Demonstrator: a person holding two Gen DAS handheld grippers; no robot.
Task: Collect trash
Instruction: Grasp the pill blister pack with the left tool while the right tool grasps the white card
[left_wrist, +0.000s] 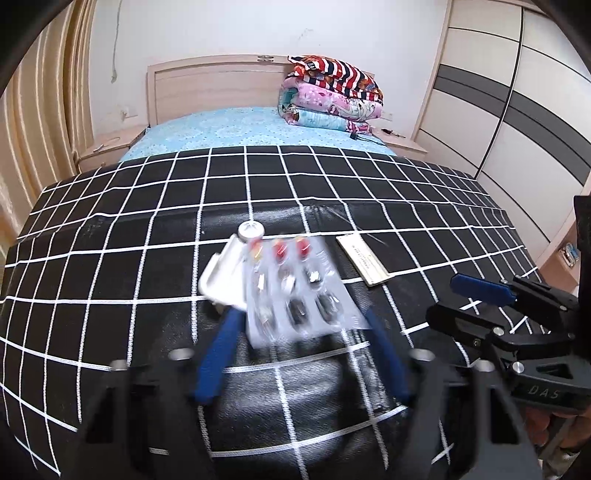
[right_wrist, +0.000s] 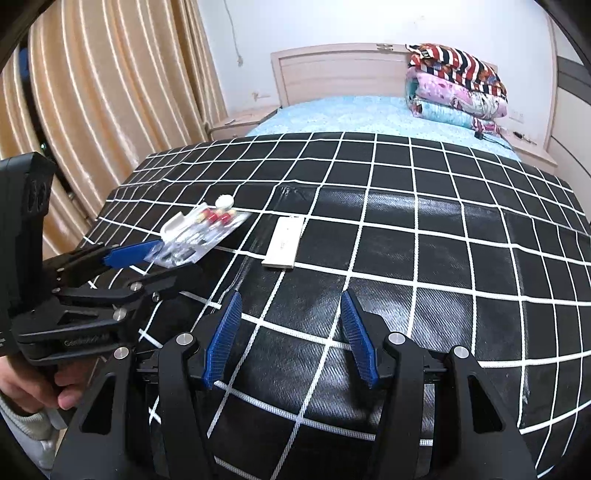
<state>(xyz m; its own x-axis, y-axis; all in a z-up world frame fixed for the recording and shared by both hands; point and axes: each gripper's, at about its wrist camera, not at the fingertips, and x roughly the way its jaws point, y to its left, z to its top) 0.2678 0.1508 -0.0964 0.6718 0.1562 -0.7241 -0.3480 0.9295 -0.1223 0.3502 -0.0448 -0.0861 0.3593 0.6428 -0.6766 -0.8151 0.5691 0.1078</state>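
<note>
A clear blister pack (left_wrist: 295, 291) with red and white capsules sits between the blue fingers of my left gripper (left_wrist: 303, 317), whose pads press its two side edges. From the right wrist view the pack (right_wrist: 195, 236) hangs tilted just above the black checked cloth (right_wrist: 424, 258), gripped by the left gripper (right_wrist: 177, 258). Under and behind it lie a white plastic piece (left_wrist: 221, 277) and a white cap (left_wrist: 251, 230). A flat white card box (right_wrist: 284, 242) lies to the right. My right gripper (right_wrist: 291, 325) stands open and empty over the cloth.
The black cloth covers the near end of a bed with a blue sheet (left_wrist: 240, 129). Folded quilts (left_wrist: 332, 92) are stacked by the headboard. Beige curtains (right_wrist: 110, 92) hang at the left, and a wardrobe (left_wrist: 517, 110) stands at the right.
</note>
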